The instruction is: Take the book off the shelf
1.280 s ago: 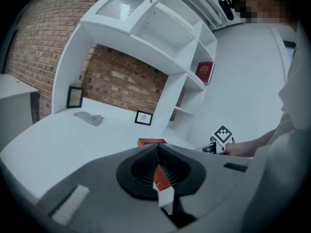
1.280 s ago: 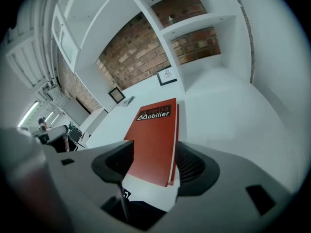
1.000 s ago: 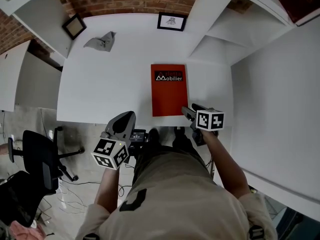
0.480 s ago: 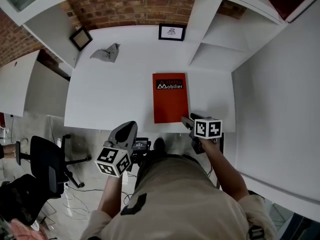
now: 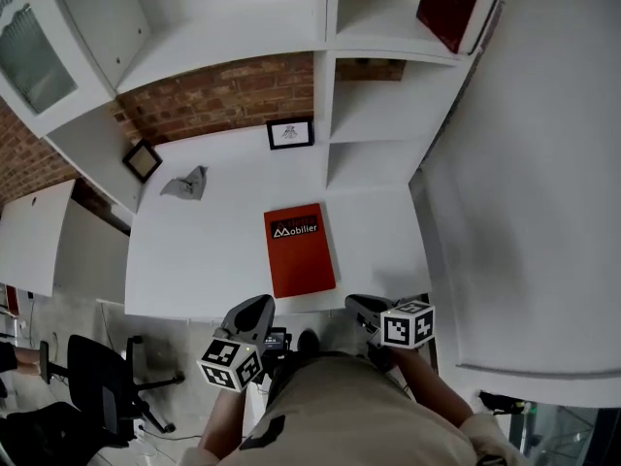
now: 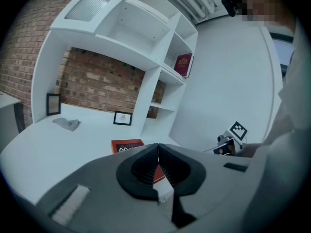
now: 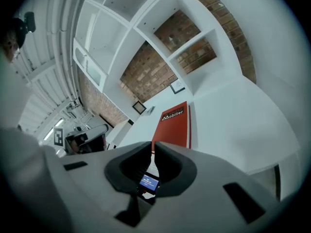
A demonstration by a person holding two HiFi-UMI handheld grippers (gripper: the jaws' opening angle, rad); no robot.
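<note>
My left tongs (image 6: 158,146) are pressed together, pad against pad, with nothing between them. My right tongs (image 7: 152,147) have just been closing and now stand all but together, and nothing is between them either. Both hang just off the near edge of the desk (image 5: 204,250), apart from each other, and they touch nothing.

Between and just beyond them lies the red book (image 5: 299,249). It is flat on the desk with its cover up, and the white lettering is at its far end. Its near end is close to the desk's front edge. My left tongs are off its near left corner and my right tongs are off its near right corner.

Farther back, a crumpled grey cloth (image 5: 184,184) lies on the desk to the left of the book. A small framed picture (image 5: 290,133) stands against the brick wall (image 5: 223,100). A black frame (image 5: 143,160) leans at the desk's far left corner.

The white shelf unit (image 5: 388,115) rises on the right. High in one of its compartments a dark red book (image 5: 448,3) stands upright, well away from both tongs.

A black office chair (image 5: 97,382) stands on the floor to the left of the desk.
</note>
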